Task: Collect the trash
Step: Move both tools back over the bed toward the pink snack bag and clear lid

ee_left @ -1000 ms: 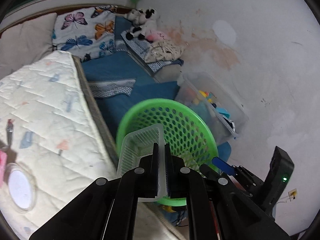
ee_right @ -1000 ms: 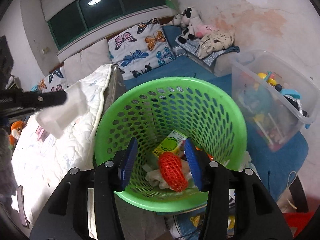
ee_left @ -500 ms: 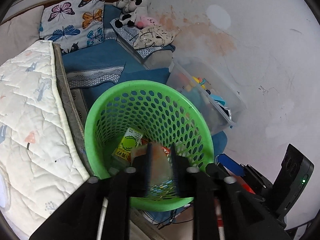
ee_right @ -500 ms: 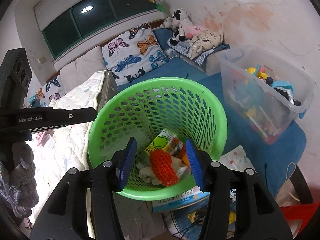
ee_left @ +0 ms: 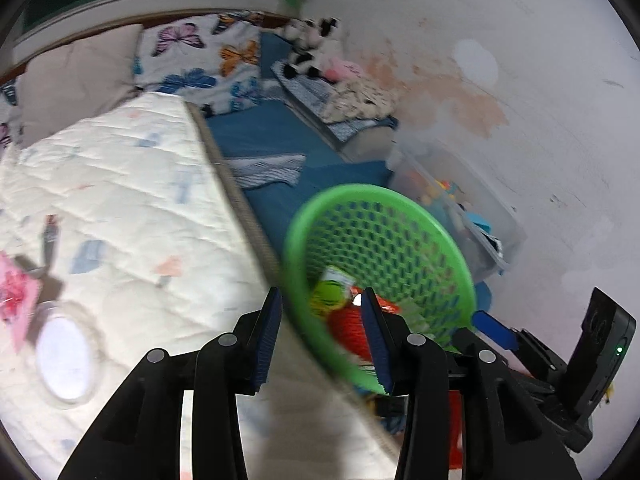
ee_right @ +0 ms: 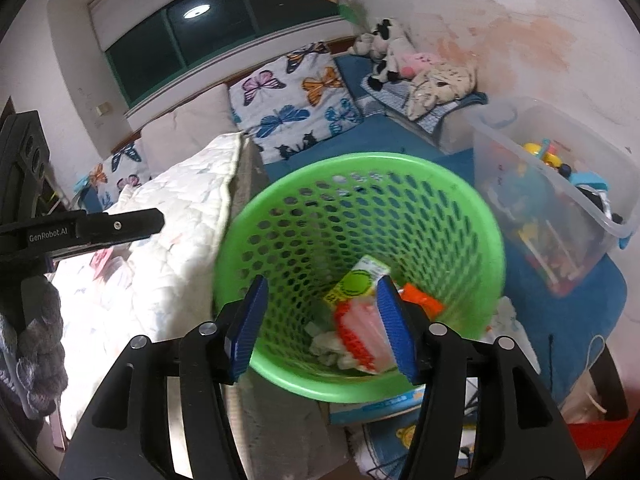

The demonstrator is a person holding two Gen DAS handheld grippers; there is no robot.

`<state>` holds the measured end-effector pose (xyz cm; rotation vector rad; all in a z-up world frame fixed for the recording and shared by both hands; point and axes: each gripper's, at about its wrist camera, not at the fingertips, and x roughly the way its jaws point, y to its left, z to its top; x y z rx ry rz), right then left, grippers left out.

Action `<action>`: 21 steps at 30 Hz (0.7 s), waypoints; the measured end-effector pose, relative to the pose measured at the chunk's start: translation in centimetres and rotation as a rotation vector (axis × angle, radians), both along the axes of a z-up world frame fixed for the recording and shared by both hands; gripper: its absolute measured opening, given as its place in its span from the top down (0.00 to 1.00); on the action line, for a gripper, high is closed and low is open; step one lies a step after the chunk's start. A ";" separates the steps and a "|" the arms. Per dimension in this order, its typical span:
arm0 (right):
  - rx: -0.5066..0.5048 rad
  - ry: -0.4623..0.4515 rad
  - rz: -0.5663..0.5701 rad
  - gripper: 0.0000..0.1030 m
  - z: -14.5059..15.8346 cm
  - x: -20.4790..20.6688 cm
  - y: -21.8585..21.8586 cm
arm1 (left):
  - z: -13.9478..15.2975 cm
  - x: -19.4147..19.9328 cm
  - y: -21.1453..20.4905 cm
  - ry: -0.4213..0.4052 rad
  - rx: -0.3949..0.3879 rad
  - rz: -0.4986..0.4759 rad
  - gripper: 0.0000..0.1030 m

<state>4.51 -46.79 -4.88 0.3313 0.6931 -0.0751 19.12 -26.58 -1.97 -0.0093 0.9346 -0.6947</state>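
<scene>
Green basket (ee_right: 360, 264) on the floor, right of the mattress (ee_left: 120, 220), already holding a yellow-green carton (ee_right: 358, 280) and red mesh (ee_right: 352, 336). More trash, a pink wrapper (ee_left: 16, 300) and round lid (ee_left: 66, 360), left on the mattress. Left gripper (ee_left: 320, 332) over the mattress edge, jaws just parted, empty. Right gripper (ee_right: 320, 320) above the basket, likewise widening, empty.

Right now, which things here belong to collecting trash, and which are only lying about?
Part of the job:
- green basket
- yellow-green carton inside it
- red net inside it

Just lying about:
- toy bin
- butterfly pillow
- plush cow
</scene>
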 end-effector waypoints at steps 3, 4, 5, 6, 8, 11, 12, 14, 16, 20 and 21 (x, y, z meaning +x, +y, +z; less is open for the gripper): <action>-0.007 -0.002 0.035 0.39 0.2 0.7 1.5 | 0.2 0.6 2.9 -0.026 0.022 0.060 0.50; -0.009 -0.003 0.046 0.39 0.3 0.9 2.0 | 0.2 0.8 3.7 -0.030 0.025 0.076 0.48; -0.009 -0.004 0.054 0.38 0.3 1.1 2.4 | 0.2 1.2 4.9 -0.030 0.029 0.102 0.48; -0.010 -0.006 0.070 0.37 0.4 1.4 3.1 | 0.1 1.4 5.7 -0.027 0.031 0.120 0.48; -0.013 -0.006 0.093 0.37 0.6 1.9 4.2 | 0.1 2.2 7.9 -0.026 0.041 0.173 0.48; -0.011 -0.006 0.128 0.37 0.7 2.7 6.0 | -0.1 3.4 11.2 -0.029 0.063 0.262 0.48; -0.009 -0.006 0.140 0.37 0.7 2.9 6.5 | -0.2 3.9 12.7 -0.032 0.075 0.307 0.48; -0.013 -0.007 0.165 0.37 0.8 3.4 7.8 | -0.4 4.8 15.0 -0.031 0.087 0.372 0.48; -0.014 -0.007 0.189 0.36 0.9 4.0 9.0 | -1.0 6.0 18.1 -0.014 0.094 0.458 0.48; -0.017 -0.001 0.239 0.36 0.8 5.1 11.4 | -2.3 7.9 23.3 0.020 0.093 0.578 0.48; -0.018 0.002 0.252 0.36 0.8 5.4 12.0 | -2.6 8.4 24.4 0.024 0.093 0.590 0.48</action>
